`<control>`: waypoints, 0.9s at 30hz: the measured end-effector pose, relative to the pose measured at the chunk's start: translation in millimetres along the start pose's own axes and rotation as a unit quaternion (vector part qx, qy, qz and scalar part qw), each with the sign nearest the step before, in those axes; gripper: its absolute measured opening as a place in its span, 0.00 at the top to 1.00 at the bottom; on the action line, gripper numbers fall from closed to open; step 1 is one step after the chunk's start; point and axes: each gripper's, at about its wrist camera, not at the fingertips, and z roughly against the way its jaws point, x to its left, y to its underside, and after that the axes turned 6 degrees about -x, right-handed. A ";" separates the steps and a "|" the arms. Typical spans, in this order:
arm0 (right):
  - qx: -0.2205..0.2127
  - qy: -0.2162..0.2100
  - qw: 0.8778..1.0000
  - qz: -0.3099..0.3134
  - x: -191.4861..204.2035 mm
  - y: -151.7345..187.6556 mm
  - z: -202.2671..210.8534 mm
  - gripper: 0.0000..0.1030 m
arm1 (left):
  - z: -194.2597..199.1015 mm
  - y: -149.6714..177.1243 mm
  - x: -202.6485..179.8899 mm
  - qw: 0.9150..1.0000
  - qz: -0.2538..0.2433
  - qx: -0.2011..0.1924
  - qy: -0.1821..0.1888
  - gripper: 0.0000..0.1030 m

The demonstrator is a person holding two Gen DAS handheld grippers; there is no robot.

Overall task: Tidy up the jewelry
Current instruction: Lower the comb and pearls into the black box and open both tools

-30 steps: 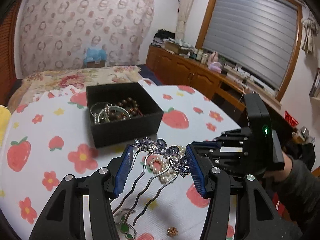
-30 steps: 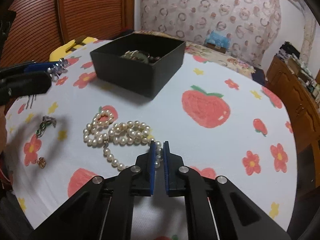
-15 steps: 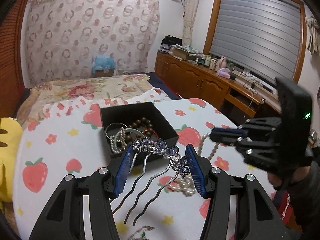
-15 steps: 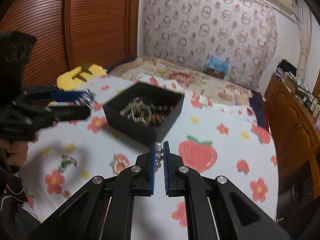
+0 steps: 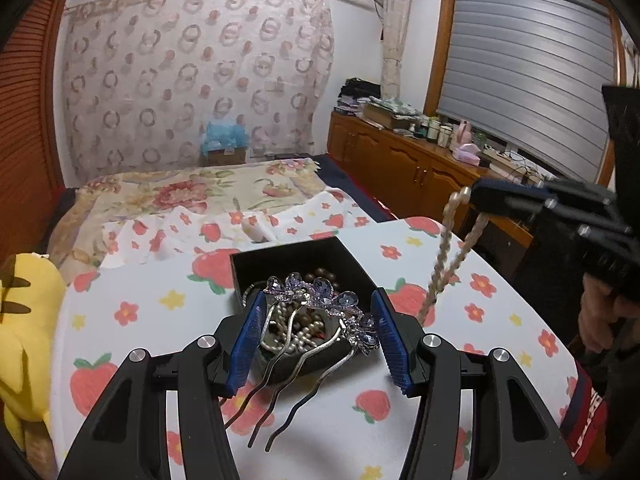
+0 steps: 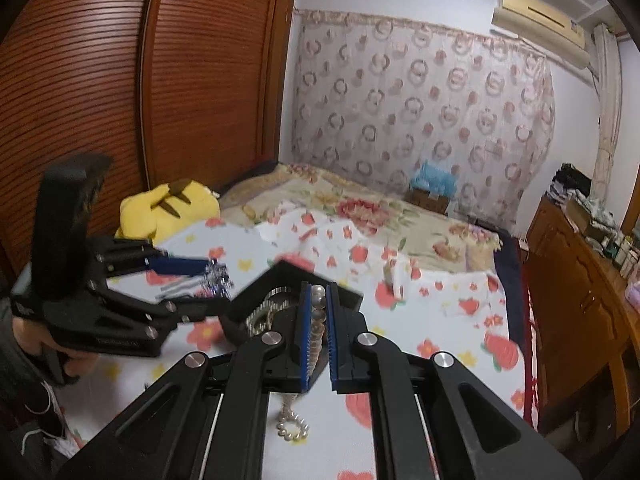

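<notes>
My left gripper (image 5: 318, 314) is shut on a silver hair comb (image 5: 320, 300) with blue crystal flowers, its prongs hanging back toward me. It hovers just in front of and above the black jewelry box (image 5: 296, 258), which holds beads and bangles. My right gripper (image 6: 319, 300) is shut on a pearl necklace (image 6: 318, 304); the strand dangles down to a loop (image 6: 293, 430) near the tablecloth. In the left wrist view the right gripper (image 5: 476, 196) is raised at the right with the pearl necklace (image 5: 444, 256) hanging beside the box. In the right wrist view the left gripper (image 6: 208, 284) is left of the black jewelry box (image 6: 280, 280).
A strawberry and flower tablecloth (image 5: 152, 308) covers the round table. A yellow plush toy (image 5: 24, 320) lies at the left edge. A bed (image 5: 180, 192) stands behind, and a wooden sideboard (image 5: 408, 168) with clutter lines the right wall.
The right gripper has lifted the pearl necklace off the tablecloth and raised it high. The left gripper has carried the hair comb up and toward the box.
</notes>
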 end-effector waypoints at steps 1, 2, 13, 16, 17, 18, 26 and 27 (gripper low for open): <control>-0.003 0.000 1.000 0.003 0.2 -4.5 -0.6 0.92 | -0.7 -1.2 1.7 1.000 0.000 -0.001 -0.002 0.50; -0.007 0.001 1.000 0.006 0.3 -11.1 -1.6 0.92 | -1.5 -2.6 3.6 1.000 0.001 -0.001 -0.003 0.50; -0.057 0.024 0.998 0.016 -10.4 -74.3 0.8 0.92 | -9.2 -9.5 16.8 1.000 0.008 0.000 -0.013 0.50; -0.057 0.027 0.998 0.012 -13.8 -79.7 -4.9 0.92 | -11.4 -10.6 17.7 1.000 0.008 0.000 -0.015 0.50; -0.054 0.027 0.998 0.011 -14.7 -79.7 -7.4 0.92 | -11.7 -11.2 17.4 1.000 0.008 0.000 -0.015 0.50; -0.046 0.025 0.999 0.009 -15.9 -76.9 -12.8 0.92 | -12.9 -11.5 18.0 1.000 0.009 0.001 -0.016 0.50; 0.031 -0.001 0.999 -0.035 -21.3 -25.3 -65.6 0.91 | -28.4 -18.6 22.2 1.000 0.014 0.005 -0.017 0.49; 0.040 -0.010 0.998 -0.046 -24.0 -18.2 -71.4 0.89 | -32.0 -19.7 22.4 1.000 0.015 0.006 -0.017 0.49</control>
